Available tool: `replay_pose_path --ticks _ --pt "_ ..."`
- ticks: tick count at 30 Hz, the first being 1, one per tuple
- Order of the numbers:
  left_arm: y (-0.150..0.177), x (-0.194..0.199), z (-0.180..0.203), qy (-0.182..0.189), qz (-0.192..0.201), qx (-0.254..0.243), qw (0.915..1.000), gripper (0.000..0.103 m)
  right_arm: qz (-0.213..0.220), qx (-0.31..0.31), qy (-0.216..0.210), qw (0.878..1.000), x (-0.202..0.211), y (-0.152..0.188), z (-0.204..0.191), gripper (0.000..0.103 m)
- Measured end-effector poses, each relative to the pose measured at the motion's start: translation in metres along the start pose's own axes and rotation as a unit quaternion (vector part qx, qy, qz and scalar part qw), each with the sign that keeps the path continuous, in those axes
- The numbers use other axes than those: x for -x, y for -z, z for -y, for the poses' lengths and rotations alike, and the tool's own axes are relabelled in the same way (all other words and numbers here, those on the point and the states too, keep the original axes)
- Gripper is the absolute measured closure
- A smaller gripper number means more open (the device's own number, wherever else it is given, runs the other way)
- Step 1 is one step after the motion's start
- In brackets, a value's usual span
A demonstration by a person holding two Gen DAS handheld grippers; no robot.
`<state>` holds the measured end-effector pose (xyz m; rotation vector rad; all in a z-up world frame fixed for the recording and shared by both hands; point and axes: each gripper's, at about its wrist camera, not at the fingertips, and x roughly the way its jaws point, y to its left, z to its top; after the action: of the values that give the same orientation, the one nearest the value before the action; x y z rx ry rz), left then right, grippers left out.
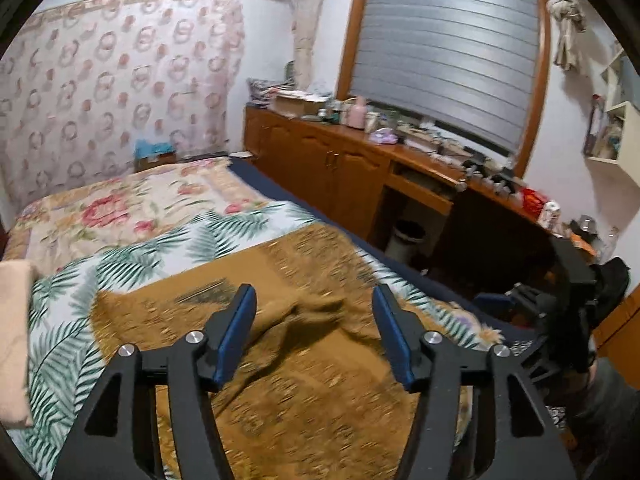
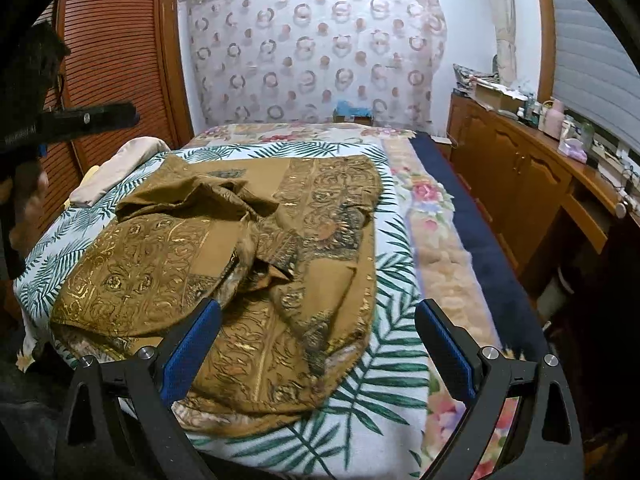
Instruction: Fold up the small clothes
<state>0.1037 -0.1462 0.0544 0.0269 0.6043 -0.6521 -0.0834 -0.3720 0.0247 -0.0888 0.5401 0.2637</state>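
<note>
A brown garment with gold patterns (image 2: 240, 240) lies rumpled on the bed's leaf-print sheet (image 2: 380, 380), one part bunched over its middle. My right gripper (image 2: 318, 312) hangs open above the garment's near edge, with no cloth between its blue pads. In the left wrist view the same garment (image 1: 300, 360) fills the foreground on the leaf-print sheet (image 1: 120, 264). My left gripper (image 1: 314, 296) stands open over a raised wrinkle in it, its pads clear of the fabric. The black body of the right tool (image 1: 568, 300) shows at the right edge there.
A wooden cabinet and desk (image 1: 340, 168) crowded with small items runs along the bed's right side, with a bin (image 1: 406, 240) under it. A folded beige cloth (image 2: 116, 172) lies at the bed's left edge. A louvred wooden door (image 2: 112, 60) stands on the left.
</note>
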Motion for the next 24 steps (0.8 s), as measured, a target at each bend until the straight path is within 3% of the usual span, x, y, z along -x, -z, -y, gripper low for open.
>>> replay_pose_path --ticks 6,13,24 --pt "0.024 0.007 -0.023 -0.048 -0.012 0.004 0.9988 0.039 -0.002 0.011 -0.024 1.0 -0.02 -0.011 -0.013 0.006" --pt "0.053 0.02 -0.051 -0.088 -0.023 0.025 0.9956 0.039 -0.02 0.034 -0.034 0.999 -0.062 -0.039 -0.021 0.013" --pt "0.083 0.04 -0.083 -0.119 -0.028 0.054 0.991 0.039 -0.07 0.035 -0.062 0.995 -0.114 -0.069 -0.015 0.016"
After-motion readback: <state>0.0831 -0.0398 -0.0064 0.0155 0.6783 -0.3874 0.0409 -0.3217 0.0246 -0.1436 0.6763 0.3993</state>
